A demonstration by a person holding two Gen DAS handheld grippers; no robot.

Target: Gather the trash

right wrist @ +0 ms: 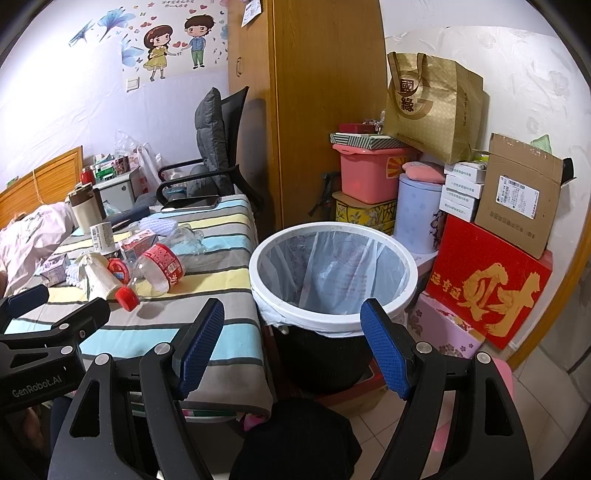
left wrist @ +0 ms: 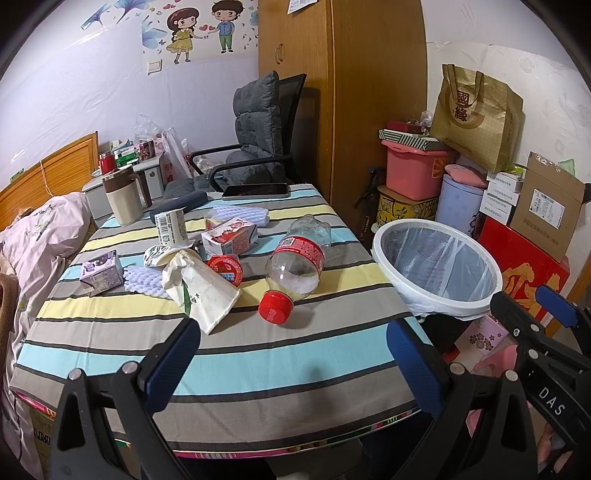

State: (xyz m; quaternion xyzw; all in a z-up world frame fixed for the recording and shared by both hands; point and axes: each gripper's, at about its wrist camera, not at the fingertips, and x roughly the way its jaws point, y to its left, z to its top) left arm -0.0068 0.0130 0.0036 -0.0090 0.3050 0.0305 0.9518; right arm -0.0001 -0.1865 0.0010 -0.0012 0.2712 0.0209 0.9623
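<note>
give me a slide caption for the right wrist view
Open right gripper faces the lined trash bin beside a striped table of litter.

Pale lilac wall at ten o'clock, bearing a cartoon couple sticker and a white switch plate. Tall wooden wardrobe at twelve o'clock, with a black office chair carrying a grey cushion just beside it at eleven; wooden headboard at nine o'clock. White embossed wall at two o'clock behind stacked boxes; light tiled floor at four o'clock.
</note>
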